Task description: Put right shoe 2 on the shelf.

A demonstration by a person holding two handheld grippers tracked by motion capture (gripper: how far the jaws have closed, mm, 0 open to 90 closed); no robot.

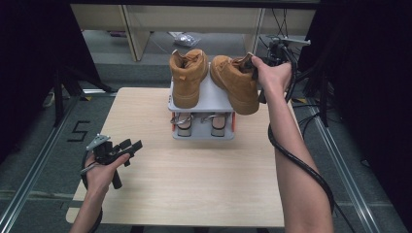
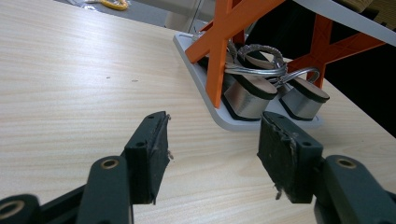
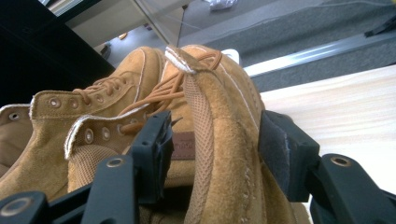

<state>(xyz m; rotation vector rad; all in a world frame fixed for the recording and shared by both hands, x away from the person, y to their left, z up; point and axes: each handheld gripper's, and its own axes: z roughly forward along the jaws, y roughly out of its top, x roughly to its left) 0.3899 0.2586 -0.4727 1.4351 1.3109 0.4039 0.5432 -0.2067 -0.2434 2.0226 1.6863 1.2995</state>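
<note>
Two tan suede boots stand on the top shelf of a small grey rack (image 1: 214,95) with orange cross supports (image 2: 219,44). The left boot (image 1: 187,77) stands apart from both grippers. My right gripper (image 1: 254,66) is at the collar of the right boot (image 1: 237,83). Its jaws straddle that boot's collar wall (image 3: 224,121), one pad inside the opening and one outside, and the inner pad stands off the suede. My left gripper (image 1: 132,147) hovers open and empty over the table's front left, its jaws (image 2: 212,154) facing the rack.
On the rack's lower shelf sits a pair of silver block-heeled sandals (image 2: 252,93). The wooden table (image 1: 194,179) stretches bare in front of the rack. Dark floor and metal rails surround it, with shelving legs behind.
</note>
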